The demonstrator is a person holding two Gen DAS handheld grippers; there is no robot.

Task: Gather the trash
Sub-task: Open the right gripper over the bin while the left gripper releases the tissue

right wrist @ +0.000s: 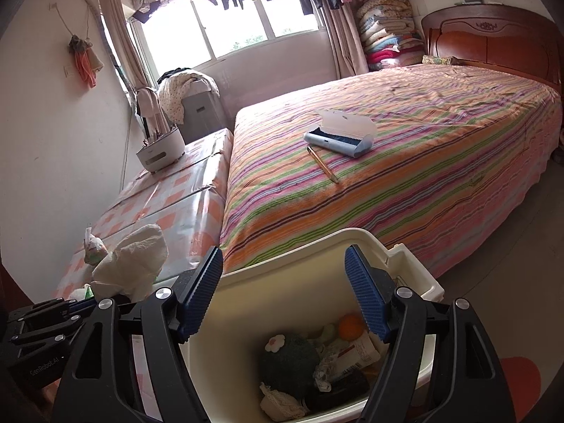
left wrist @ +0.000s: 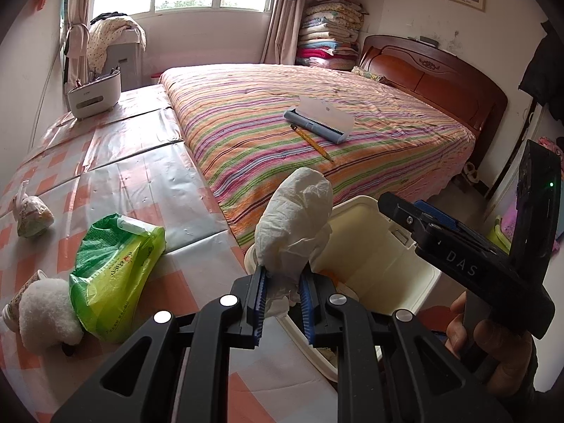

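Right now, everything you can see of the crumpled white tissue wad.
The crumpled white tissue wad looks like thin, wrinkled paper bunched into an elongated lump. The left gripper is shut on its lower end, blue ribbed pads pressing it from both sides, so it stands upright above the fingers with a loose flap hanging between them. It is held in the air near the rim of the open cream bin, not yet inside. Nothing else touches it. The right wrist view shows it off to the left.

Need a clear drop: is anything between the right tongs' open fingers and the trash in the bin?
Nothing. In the right wrist view the right tongs stand open over the bin, with only bare inner wall above the trash.
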